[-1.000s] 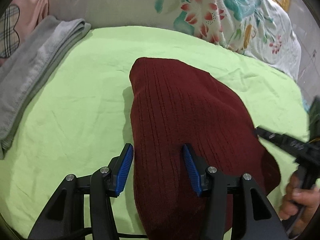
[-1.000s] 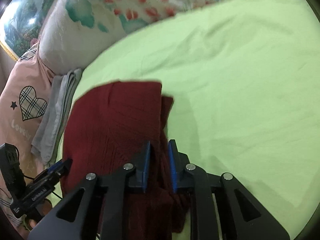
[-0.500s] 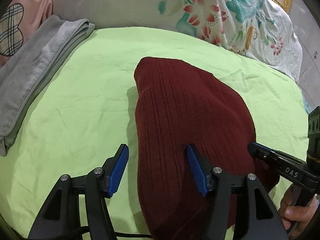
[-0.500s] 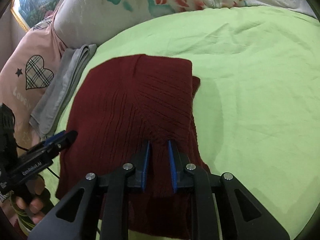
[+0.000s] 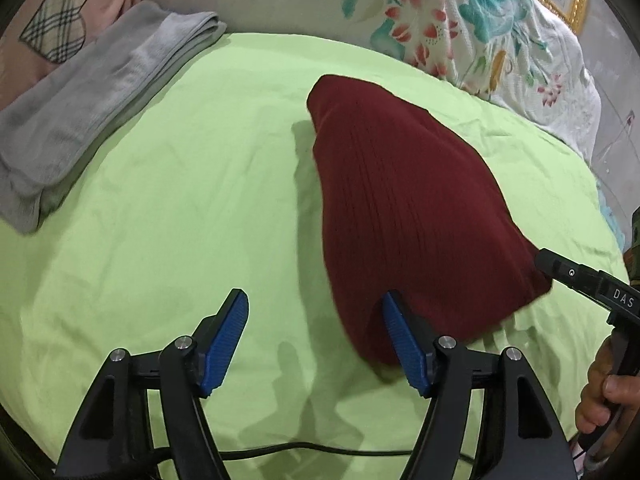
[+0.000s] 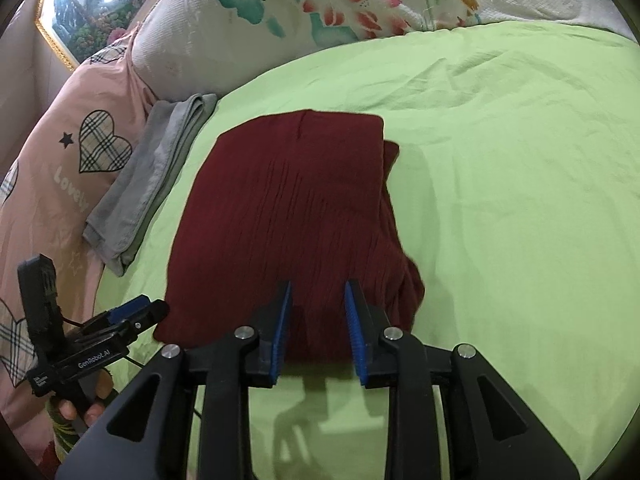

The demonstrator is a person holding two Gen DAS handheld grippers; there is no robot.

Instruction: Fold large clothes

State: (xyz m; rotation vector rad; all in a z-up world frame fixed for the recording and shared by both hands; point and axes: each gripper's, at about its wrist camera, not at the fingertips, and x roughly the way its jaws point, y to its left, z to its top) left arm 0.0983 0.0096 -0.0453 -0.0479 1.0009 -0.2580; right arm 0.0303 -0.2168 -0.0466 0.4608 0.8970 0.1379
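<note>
Maroon knit garment [image 6: 288, 216] lies folded into a rough rectangle near the middle of the green bed sheet [image 6: 500, 184], a narrow layer sticking out along its right side. Left gripper [image 5: 316, 340] is wide open, jaws just been opening, nothing between them but sheet; its right pad sits at the garment's near-left corner, contact unclear. Right gripper [image 6: 318, 328] is part open, jaws just been opening, pads either side of the garment's near edge w/o pressing it. Folded grey cloth [image 6: 148, 184] lies at the sheet's left edge, beside a pink pillow [image 6: 52, 168]; floral bedding [image 6: 320, 12] along the far edge.
</note>
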